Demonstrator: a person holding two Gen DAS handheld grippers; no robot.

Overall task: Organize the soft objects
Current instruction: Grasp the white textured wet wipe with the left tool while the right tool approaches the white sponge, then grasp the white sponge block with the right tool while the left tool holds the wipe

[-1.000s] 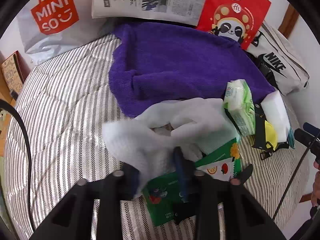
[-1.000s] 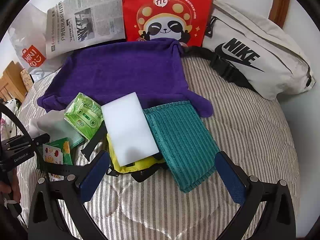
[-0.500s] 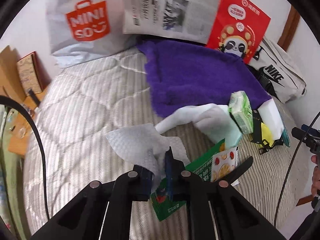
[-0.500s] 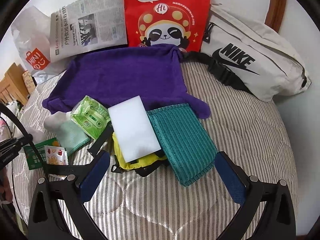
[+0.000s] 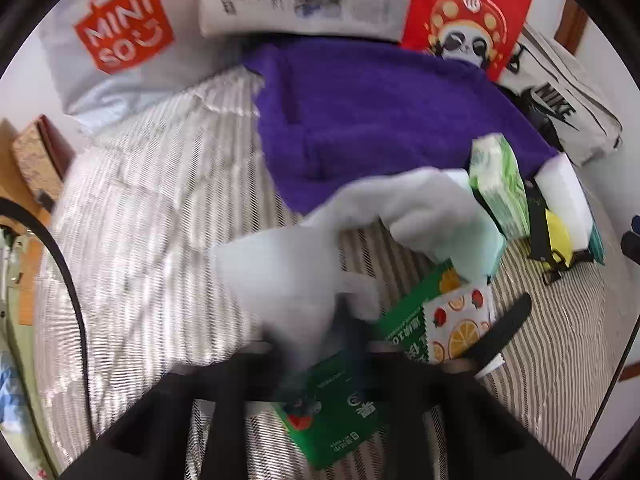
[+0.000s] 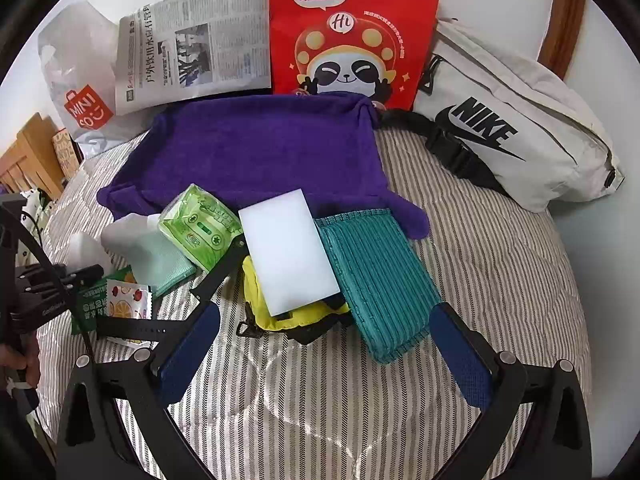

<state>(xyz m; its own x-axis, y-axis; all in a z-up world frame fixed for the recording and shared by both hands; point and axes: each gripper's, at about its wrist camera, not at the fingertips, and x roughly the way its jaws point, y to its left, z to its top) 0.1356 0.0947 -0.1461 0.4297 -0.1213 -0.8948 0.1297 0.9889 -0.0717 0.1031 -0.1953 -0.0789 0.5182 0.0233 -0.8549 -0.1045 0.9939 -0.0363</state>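
A thin white wipe hangs from my left gripper, which is shut on its lower edge just above a green wet-wipe packet; this view is blurred. The wipe trails toward a mint cloth and the purple towel. In the right wrist view my right gripper stands open over the striped bed, just short of a white sponge, a teal ribbed cloth and a yellow item. A green tissue pack lies on the purple towel's front edge.
Against the wall lean a Miniso bag, a newspaper, a red panda bag and a white Nike pouch. A black strap lies by the green packet. Bare striped bedding spreads to the left.
My left gripper closed on the white wipe and lifted it off the pile, swinging left and then back right. The right gripper stayed open and hardly moved.
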